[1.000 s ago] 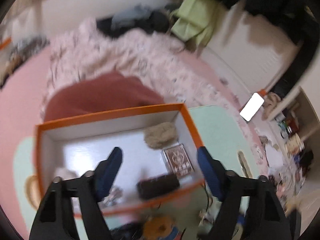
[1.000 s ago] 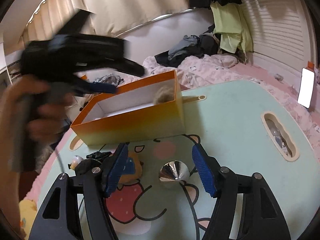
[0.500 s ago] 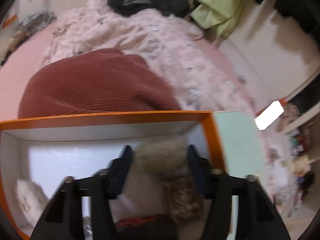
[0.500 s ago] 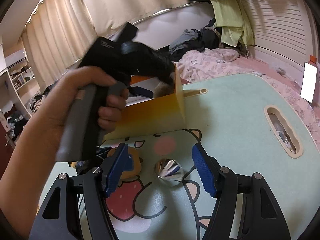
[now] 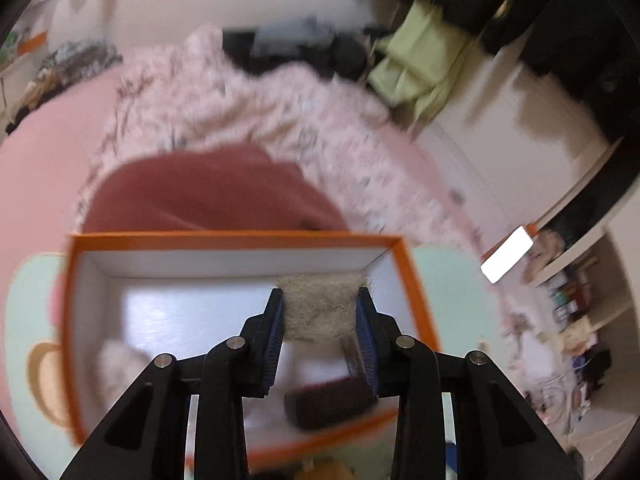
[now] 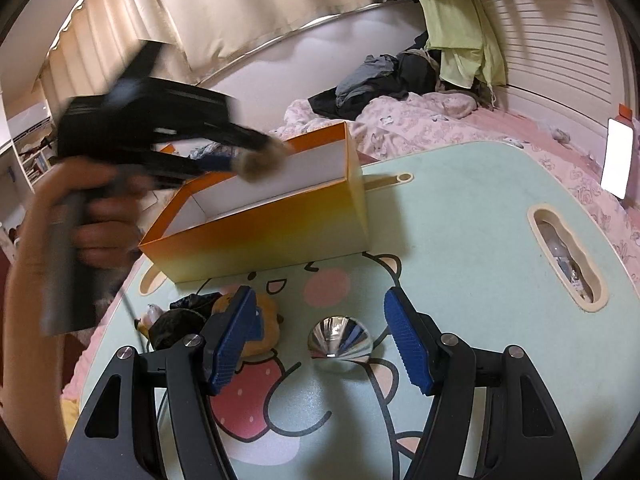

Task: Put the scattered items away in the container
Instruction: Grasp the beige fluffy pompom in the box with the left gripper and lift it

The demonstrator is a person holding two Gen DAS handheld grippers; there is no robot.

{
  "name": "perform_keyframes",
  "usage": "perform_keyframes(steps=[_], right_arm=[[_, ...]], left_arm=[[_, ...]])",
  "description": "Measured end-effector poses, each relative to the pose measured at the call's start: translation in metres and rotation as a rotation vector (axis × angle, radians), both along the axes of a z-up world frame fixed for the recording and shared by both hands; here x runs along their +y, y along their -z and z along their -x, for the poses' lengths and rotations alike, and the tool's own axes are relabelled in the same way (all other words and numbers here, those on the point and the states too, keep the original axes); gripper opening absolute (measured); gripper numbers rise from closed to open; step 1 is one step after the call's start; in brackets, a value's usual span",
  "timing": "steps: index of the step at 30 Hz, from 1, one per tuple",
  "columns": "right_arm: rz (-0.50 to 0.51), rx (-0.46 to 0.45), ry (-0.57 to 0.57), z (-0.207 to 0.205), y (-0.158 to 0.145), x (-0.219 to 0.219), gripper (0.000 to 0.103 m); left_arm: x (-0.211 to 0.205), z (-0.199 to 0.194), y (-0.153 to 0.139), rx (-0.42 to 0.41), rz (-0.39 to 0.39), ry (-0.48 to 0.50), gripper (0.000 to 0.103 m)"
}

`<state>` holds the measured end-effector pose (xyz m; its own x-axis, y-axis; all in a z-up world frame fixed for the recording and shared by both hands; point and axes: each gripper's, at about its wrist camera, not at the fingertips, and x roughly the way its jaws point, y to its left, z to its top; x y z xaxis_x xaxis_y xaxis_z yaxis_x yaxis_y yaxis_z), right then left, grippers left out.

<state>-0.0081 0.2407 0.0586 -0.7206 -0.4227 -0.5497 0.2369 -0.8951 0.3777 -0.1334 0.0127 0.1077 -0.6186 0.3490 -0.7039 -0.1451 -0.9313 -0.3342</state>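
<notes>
The left gripper (image 5: 320, 312) is closing its jaws on a grey fuzzy ball (image 5: 320, 310), pads pressing both sides, just above the orange box (image 5: 240, 240) near its right wall. To do this well, keep the squeeze light and centred and stay clear of the rim. The right gripper (image 6: 320, 344) hovers half open and empty over the silver cone (image 6: 340, 336), in front of the box.

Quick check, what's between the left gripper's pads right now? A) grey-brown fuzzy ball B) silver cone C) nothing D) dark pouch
A: the closing left gripper has the grey-brown fuzzy ball pinched between its pads over the orange box; the silver cone sits on the table.
</notes>
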Motion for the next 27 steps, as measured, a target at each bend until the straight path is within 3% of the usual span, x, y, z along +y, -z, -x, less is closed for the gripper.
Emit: perform_keyframes(steps=[5, 10, 18, 20, 22, 27], right_arm=[[-0.002, -0.006, -0.002, 0.000, 0.000, -0.001, 0.067], [0.001, -0.011, -0.001, 0.001, 0.000, -0.001, 0.067], [0.004, -0.017, -0.001, 0.005, 0.001, 0.000, 0.067], [0.004, -0.017, 0.000, 0.005, 0.001, 0.000, 0.067], [0.005, -0.018, 0.000, 0.006, 0.001, -0.001, 0.067], [0.004, 0.002, -0.009, 0.004, -0.001, -0.001, 0.067]], left_arm=[[-0.033, -0.069, -0.029, 0.120, -0.089, 0.036, 0.033], [-0.047, -0.113, -0.008, 0.108, -0.142, 0.082, 0.033], [-0.061, -0.101, 0.058, -0.021, -0.179, 0.014, 0.033], [-0.063, -0.102, 0.066, -0.031, -0.174, -0.005, 0.040], [-0.064, -0.106, 0.068, -0.024, -0.188, -0.008, 0.048], [-0.079, -0.128, 0.063, 0.065, -0.226, -0.021, 0.056]])
